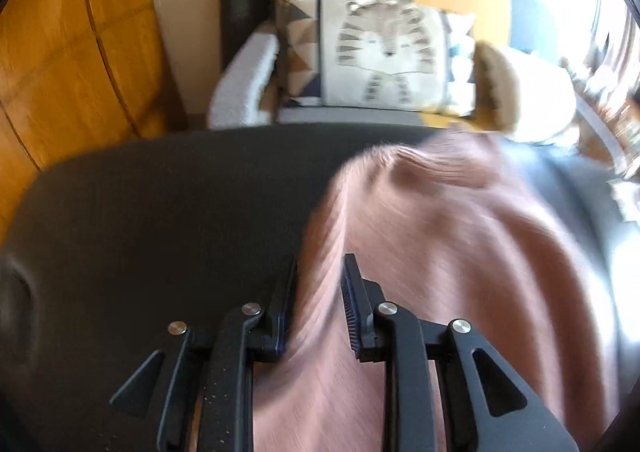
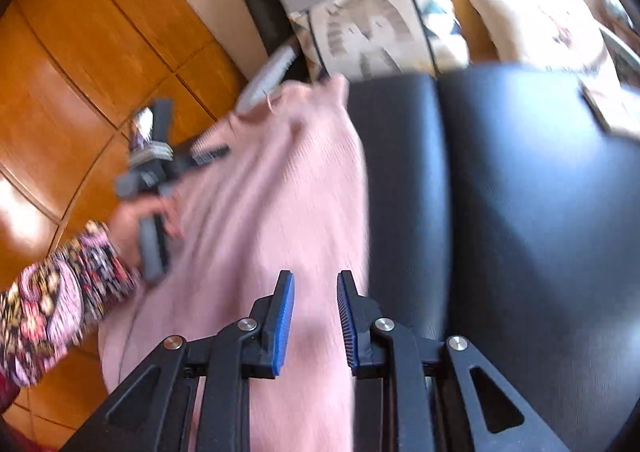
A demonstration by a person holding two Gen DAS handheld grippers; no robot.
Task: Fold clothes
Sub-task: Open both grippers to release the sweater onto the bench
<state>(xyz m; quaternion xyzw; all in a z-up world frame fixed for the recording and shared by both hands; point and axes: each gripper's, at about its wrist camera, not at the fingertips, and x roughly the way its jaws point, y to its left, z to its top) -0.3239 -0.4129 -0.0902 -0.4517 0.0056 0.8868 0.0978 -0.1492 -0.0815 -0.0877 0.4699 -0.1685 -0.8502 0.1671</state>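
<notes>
Pink ribbed knit garment (image 2: 280, 188) lies spread over the dark upholstered seat (image 2: 520, 212), covering its left part as the right wrist cam sees it, long axis running away from both cams toward the tiger-print cushion (image 1: 384, 52); near end spills off the seat edge toward the wood floor (image 2: 80, 52). Right gripper (image 2: 316, 288) hovers over the knit's near right side, jaws parted to a moderate gap w/ pink cloth showing between them, no pinch visible. Left gripper (image 1: 320, 272) sits at the knit's left edge, jaws likewise apart, cloth passing between but not clamped as far as I can tell. Left hand (image 2: 136, 220), floral sleeve (image 2: 52, 300), is nearer the far hem. Frames blurred; fold stage can't be settled. No brand, label or readable writing anywhere
</notes>
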